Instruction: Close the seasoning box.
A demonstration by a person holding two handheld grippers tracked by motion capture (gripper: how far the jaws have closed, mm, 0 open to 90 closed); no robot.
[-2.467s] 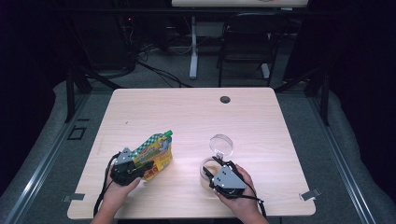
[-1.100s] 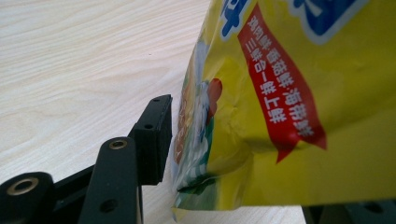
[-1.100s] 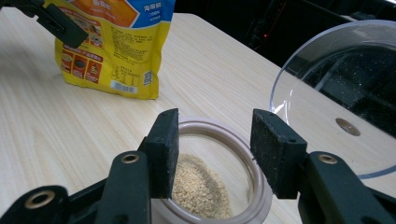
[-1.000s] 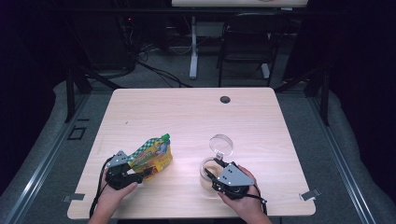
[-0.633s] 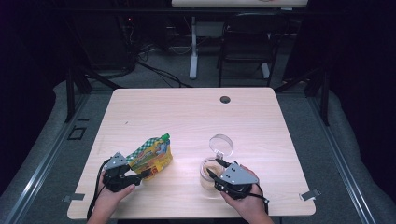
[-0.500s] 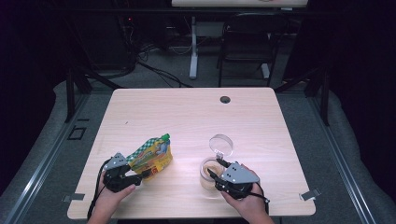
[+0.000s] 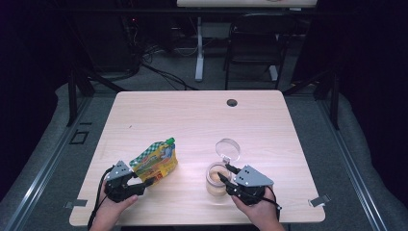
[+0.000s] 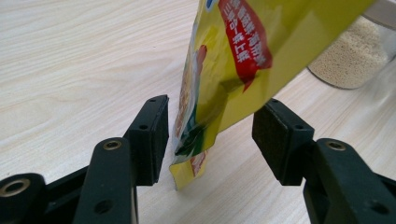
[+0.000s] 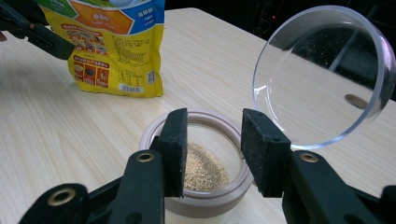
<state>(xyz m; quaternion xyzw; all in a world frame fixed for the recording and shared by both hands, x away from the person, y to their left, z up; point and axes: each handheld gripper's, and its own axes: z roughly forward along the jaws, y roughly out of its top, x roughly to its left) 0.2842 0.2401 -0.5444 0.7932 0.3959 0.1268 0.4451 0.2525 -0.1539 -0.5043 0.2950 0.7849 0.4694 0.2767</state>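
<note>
Only the pouch [image 8: 224, 70] stands between the left gripper [image 8: 210, 135] pads, untouched.

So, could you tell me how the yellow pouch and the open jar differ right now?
The yellow pouch is opaque, printed and flat-sided; the jar is clear and round. The pouch's green cap is on; the jar's hinged lid stands open, showing tan grains. Both stand on the table, each by a gripper.
</note>
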